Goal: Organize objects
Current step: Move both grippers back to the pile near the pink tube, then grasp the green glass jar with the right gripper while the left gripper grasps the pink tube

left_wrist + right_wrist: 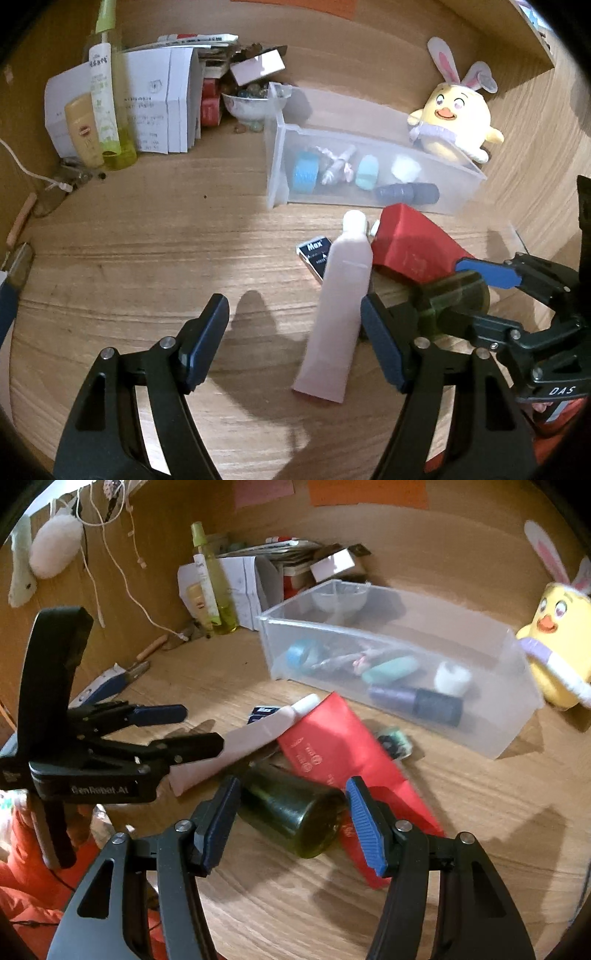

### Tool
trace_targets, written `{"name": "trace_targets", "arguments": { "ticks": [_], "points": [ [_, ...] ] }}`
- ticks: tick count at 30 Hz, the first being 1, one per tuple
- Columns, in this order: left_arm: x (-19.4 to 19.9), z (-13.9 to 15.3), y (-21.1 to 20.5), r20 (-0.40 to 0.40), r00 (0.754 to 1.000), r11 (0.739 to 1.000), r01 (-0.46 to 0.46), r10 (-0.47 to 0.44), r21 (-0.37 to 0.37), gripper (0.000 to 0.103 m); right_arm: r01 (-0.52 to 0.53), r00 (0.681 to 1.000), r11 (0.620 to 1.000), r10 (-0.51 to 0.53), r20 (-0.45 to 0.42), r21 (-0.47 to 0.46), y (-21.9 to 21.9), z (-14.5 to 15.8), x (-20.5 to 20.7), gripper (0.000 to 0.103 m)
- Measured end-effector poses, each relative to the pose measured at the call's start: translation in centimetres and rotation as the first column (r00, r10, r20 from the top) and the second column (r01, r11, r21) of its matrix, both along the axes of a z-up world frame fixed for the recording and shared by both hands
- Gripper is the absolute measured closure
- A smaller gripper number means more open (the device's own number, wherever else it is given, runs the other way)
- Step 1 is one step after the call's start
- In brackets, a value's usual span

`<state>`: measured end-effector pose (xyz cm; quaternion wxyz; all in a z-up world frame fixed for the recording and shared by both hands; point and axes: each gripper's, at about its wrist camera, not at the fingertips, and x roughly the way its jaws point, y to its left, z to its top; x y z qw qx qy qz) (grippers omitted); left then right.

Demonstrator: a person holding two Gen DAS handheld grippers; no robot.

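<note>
A pale pink tube [338,314] lies on the wooden desk, cap toward the clear bin [280,162]. My left gripper [295,336] is open, low over the desk, with its right finger beside the tube. A dark green bottle [291,812] lies on its side between the open fingers of my right gripper [291,823], partly over a red pouch [332,746]. The right gripper also shows in the left wrist view [480,291], around the bottle [454,299]. The bin [517,701] holds a blue tape roll, a teal item, a white item and a dark bottle.
A small black "Max" box [314,253] lies beside the tube. A yellow chick plush [456,122] sits behind the bin. White boxes, a green spray bottle [110,110] and a bowl of marbles [251,103] stand at the back left. A wooden wall rises on the right.
</note>
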<state>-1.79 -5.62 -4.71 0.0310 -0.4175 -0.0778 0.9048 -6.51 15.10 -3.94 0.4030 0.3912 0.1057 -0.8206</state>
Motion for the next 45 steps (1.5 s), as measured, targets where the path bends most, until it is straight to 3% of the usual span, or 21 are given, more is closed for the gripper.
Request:
{"name": "trace_targets", "arguments": {
  "ticks": [9, 15, 21, 27, 33, 45],
  "points": [
    [-0.4, -0.3, 0.6, 0.007, 1.0, 1.0, 0.018, -0.018, -0.021, 0.03, -0.026, 0.998, 1.0, 0.027, 0.059, -0.013, -0.2, -0.8, 0.4, 0.047],
    [-1.1, -0.5, 0.9, 0.015, 0.999, 0.999, 0.036, -0.035, -0.035, 0.029, -0.032, 0.998, 0.999, 0.034, 0.058, -0.038, 0.6, -0.7, 0.8, 0.059],
    [-1.9, -0.7, 1.6, 0.017, 0.998, 0.996, 0.061, -0.06, -0.059, 0.03, 0.016, 0.999, 0.999, -0.015, 0.043, -0.045, 3.2, -0.2, 1.2, 0.061],
    [-2.2, -1.1, 2.8, 0.029, 0.994, 0.992, 0.107, -0.105, -0.073, 0.043, 0.082, 0.996, 0.993, -0.08, 0.028, -0.082, 5.8, 1.2, 0.7, 0.062],
    [-2.2, -1.1, 3.5, 0.017, 0.992, 0.987, 0.13, -0.129, -0.098, 0.072, 0.119, 0.993, 0.984, -0.12, 0.004, -0.131, 7.0, 2.7, 0.3, 0.063],
    [-1.0, 0.4, 2.4, -0.034, 0.996, 0.995, 0.082, -0.084, -0.048, 0.074, 0.144, 0.988, 0.969, -0.151, -0.02, -0.202, 7.5, 4.8, -0.7, 0.064]
  ]
}}
